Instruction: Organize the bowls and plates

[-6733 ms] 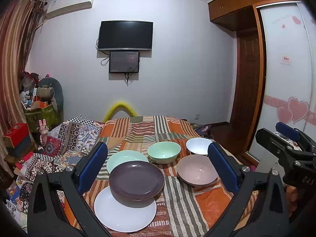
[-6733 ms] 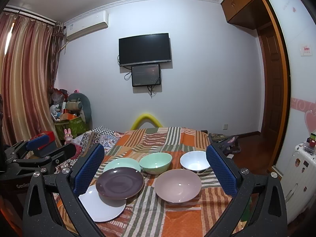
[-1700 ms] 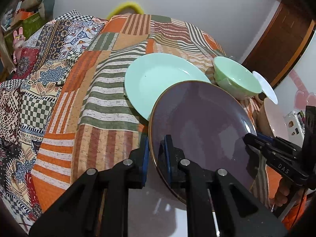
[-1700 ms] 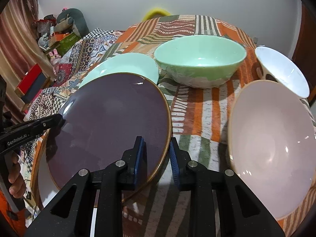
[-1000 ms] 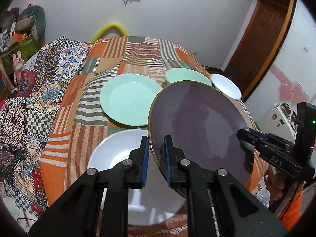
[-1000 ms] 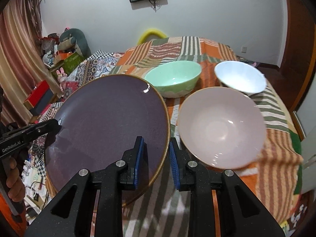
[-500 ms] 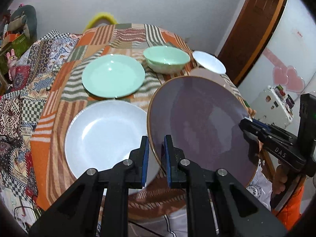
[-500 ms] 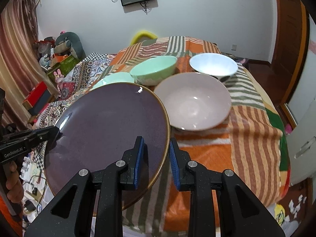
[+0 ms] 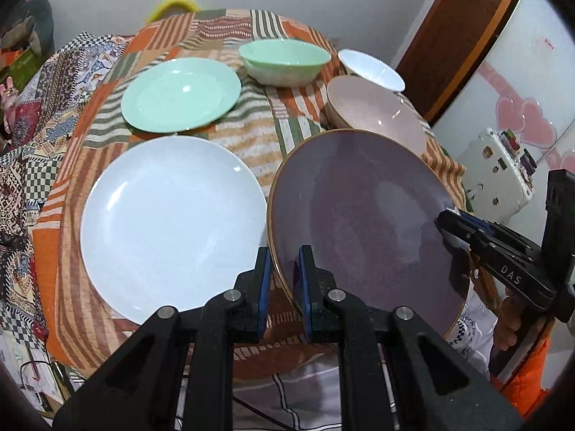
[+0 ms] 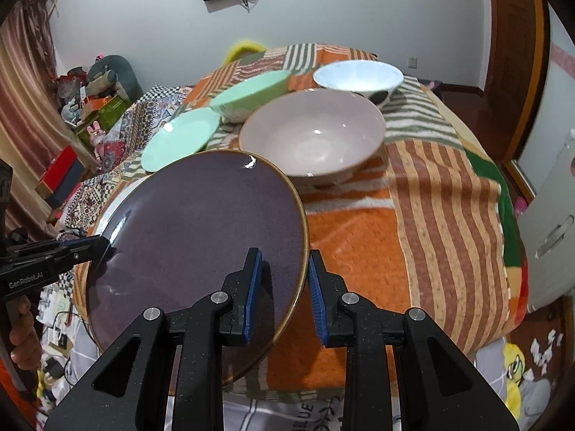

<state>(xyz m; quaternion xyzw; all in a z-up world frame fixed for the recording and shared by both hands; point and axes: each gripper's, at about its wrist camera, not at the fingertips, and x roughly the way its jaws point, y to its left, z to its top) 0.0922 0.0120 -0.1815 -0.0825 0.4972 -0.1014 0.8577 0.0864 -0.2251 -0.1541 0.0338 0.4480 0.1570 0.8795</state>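
A dark purple plate point(image 9: 363, 222) with a gold rim is held in the air over the table's front right corner. My left gripper point(image 9: 282, 283) is shut on its left rim. My right gripper point(image 10: 282, 287) straddles its right rim, also visible in the right wrist view point(image 10: 194, 237), with the jaws slightly apart. A white plate point(image 9: 172, 222) lies flat front left. A green plate point(image 9: 179, 95), a green bowl point(image 9: 284, 59), a pink bowl point(image 10: 312, 136) and a white bowl point(image 10: 357, 75) stand behind.
The table carries an orange striped patchwork cloth point(image 10: 431, 194) that hangs over its edges. A white cabinet point(image 9: 499, 176) stands to the right, cluttered boxes and toys point(image 10: 90, 97) to the left.
Both grippers lifted the purple plate off the white plate and carried it right toward the front corner. The right gripper's jaws have widened a little on the rim.
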